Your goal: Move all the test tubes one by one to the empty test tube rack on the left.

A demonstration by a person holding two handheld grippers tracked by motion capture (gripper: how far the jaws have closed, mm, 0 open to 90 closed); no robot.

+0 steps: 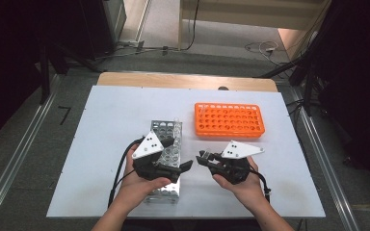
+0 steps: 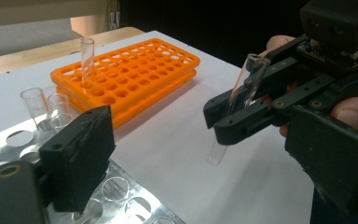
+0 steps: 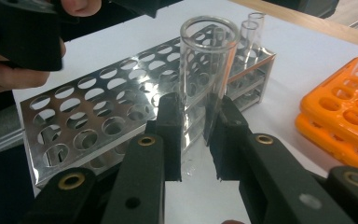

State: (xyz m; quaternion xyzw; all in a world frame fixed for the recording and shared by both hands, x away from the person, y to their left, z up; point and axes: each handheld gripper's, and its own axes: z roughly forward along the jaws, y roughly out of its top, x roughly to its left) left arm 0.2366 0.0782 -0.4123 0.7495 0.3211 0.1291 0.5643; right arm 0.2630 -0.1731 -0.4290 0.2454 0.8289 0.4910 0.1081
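On white table point(image 1: 111, 115): orange rack point(image 1: 229, 120) with one tube; steel rack point(image 1: 166, 159) with few tubes. Right gripper point(image 1: 203, 159) clamped on glass tube point(image 3: 205, 70); left gripper point(image 1: 187, 166) parted, empty.

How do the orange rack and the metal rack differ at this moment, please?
The orange rack is plastic and lies crosswise at the far side of the table; the metal rack is shiny steel and runs lengthwise under the left gripper. The orange rack holds one clear tube at a corner; the metal rack holds several tubes at its far end. Both are perforated grids of round holes, mostly empty.
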